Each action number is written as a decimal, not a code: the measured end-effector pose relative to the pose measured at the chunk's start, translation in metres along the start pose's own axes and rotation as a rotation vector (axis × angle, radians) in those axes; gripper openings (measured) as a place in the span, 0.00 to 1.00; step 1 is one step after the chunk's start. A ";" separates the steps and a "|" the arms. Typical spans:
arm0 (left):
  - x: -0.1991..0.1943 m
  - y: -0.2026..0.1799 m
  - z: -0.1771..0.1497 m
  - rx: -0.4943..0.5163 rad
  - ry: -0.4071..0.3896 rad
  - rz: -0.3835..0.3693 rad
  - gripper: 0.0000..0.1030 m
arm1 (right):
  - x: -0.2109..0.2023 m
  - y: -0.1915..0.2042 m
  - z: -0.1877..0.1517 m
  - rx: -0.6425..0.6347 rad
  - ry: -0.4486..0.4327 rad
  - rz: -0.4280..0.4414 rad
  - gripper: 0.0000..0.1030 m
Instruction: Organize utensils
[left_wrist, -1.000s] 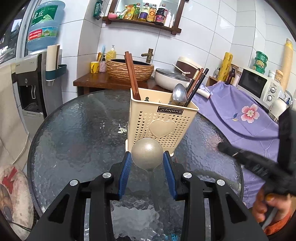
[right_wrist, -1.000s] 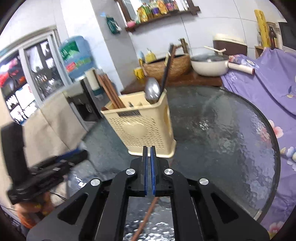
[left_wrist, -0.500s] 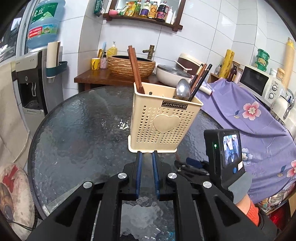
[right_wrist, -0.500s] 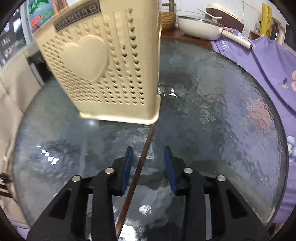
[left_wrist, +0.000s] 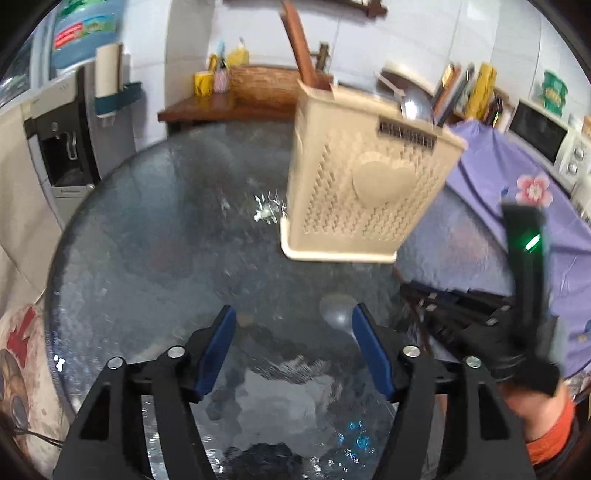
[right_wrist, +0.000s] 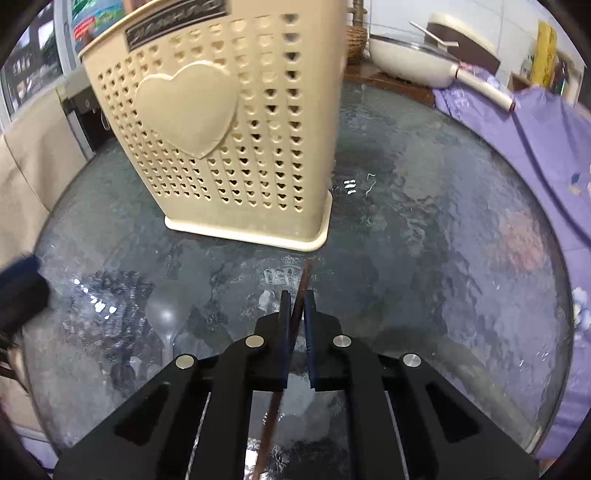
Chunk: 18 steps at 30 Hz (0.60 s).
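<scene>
1. The tabletop under me is dark textured glass, pebbled and glossy, with bright glints on it.
2. The caddy is cream plastic, matt, punched with small heart holes, with a smooth raised heart on its face.
3. The spoon lying on the glass is metal with a dull satin sheen.
4. The chopstick in my right gripper is reddish-brown wood, smooth.
5. My left gripper is matt black plastic with ribbed blue pads and shiny metal screw heads.
6. The cloth beyond the table is soft purple fabric with printed flowers.
7. The basket on the wooden shelf looks woven wicker, rough.
</scene>
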<state>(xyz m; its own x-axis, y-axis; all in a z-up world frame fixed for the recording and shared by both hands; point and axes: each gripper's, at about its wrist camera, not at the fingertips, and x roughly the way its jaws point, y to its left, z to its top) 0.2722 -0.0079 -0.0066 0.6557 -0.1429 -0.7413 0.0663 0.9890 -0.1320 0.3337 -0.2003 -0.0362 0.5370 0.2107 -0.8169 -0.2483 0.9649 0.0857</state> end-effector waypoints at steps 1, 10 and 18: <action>0.005 -0.003 -0.001 0.011 0.013 0.003 0.68 | -0.002 -0.006 -0.001 0.029 0.002 0.034 0.06; 0.050 -0.034 -0.011 0.059 0.112 0.055 0.69 | -0.018 -0.035 0.001 0.094 -0.046 0.083 0.06; 0.062 -0.055 -0.004 0.119 0.101 0.111 0.39 | -0.028 -0.039 -0.003 0.105 -0.074 0.114 0.07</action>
<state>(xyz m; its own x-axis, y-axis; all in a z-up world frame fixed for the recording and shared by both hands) 0.3059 -0.0715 -0.0480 0.5855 -0.0301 -0.8101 0.0906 0.9955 0.0285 0.3257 -0.2446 -0.0181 0.5694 0.3267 -0.7543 -0.2271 0.9444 0.2376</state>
